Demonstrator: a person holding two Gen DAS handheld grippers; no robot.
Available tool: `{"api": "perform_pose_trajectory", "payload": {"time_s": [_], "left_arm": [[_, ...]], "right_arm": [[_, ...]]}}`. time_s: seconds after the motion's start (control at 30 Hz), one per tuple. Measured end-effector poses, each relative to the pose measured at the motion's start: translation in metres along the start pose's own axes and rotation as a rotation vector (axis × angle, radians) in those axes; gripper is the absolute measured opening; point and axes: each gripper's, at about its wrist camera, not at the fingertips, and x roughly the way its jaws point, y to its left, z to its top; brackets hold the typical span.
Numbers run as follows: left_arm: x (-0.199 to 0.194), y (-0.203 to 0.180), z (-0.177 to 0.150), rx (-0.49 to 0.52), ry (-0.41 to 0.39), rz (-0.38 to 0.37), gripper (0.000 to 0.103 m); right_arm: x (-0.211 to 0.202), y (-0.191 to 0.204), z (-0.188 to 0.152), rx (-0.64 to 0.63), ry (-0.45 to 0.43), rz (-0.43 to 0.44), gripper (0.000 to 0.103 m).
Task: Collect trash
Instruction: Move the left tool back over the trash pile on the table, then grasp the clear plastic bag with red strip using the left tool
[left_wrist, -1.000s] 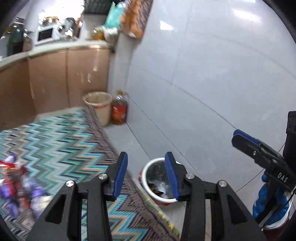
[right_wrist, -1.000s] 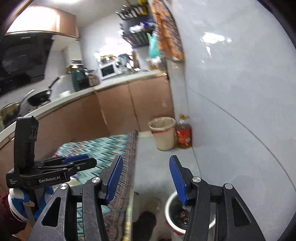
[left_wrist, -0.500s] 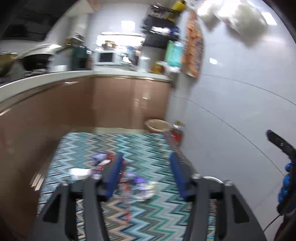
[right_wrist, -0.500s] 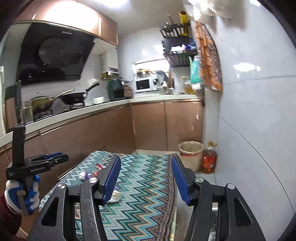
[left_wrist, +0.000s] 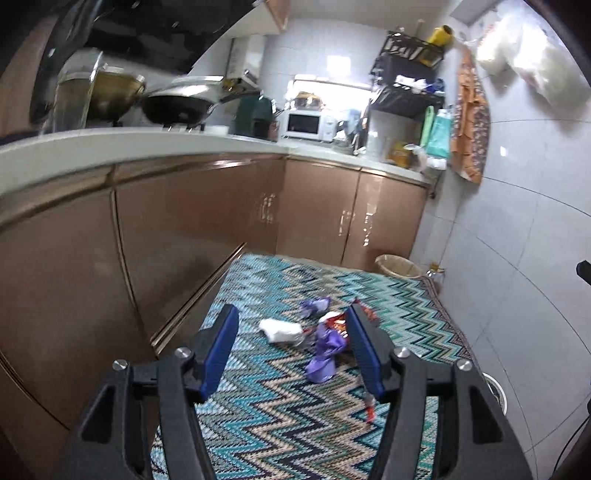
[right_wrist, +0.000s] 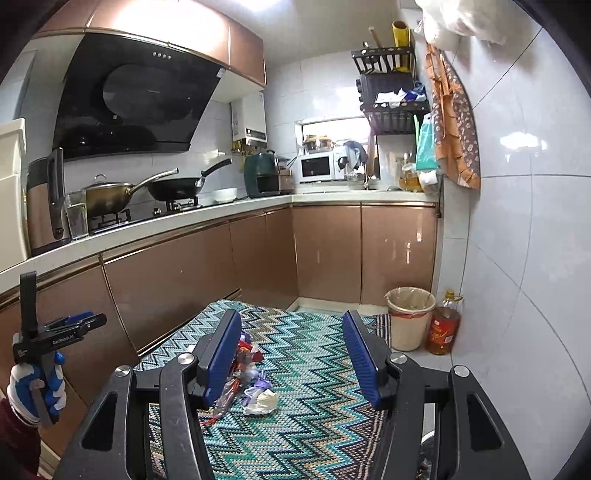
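A small pile of trash lies on the zigzag mat (left_wrist: 280, 417): a purple wrapper (left_wrist: 325, 350), a white crumpled paper (left_wrist: 280, 329) and a red snack wrapper (left_wrist: 334, 319). The same pile (right_wrist: 253, 384) shows in the right wrist view. My left gripper (left_wrist: 290, 349) is open and empty above the pile. My right gripper (right_wrist: 291, 356) is open and empty above the mat. The left gripper (right_wrist: 74, 323) also shows at the left of the right wrist view. The rim of a white bin (left_wrist: 495, 387) shows at the mat's right edge.
Brown kitchen cabinets (right_wrist: 258, 254) run along the left and far side under a counter with pans and a microwave (right_wrist: 319, 168). A lined waste bin (right_wrist: 408, 317) and an oil bottle (right_wrist: 443, 328) stand in the far right corner. A white tiled wall (right_wrist: 517, 240) closes the right.
Both grippers have swung up and left, from looking down at the white bin by the wall to looking over the mat and the trash pile. Both stay open.
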Motion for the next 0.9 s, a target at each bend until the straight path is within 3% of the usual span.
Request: {"api": "perform_pose_trajectory", "payload": {"time_s": [0.13, 0.33, 0.67, 0.9], "left_arm": [[0.017, 0.015, -0.011, -0.019, 0.04, 0.022, 0.058], [0.048, 0.012, -0.026, -0.031, 0.114, -0.004, 0.058], [0.11, -0.029, -0.052, 0.005, 0.265, -0.169, 0.058], [0.161, -0.063, -0.073, 0.025, 0.386, -0.264, 0.057]], "right_arm": [[0.019, -0.002, -0.005, 0.012, 0.036, 0.006, 0.054], [0.048, -0.009, -0.016, 0.034, 0.09, 0.02, 0.054], [0.121, -0.03, -0.061, 0.114, 0.269, 0.111, 0.039], [0.168, -0.032, -0.092, 0.153, 0.384, 0.172, 0.038]]}}
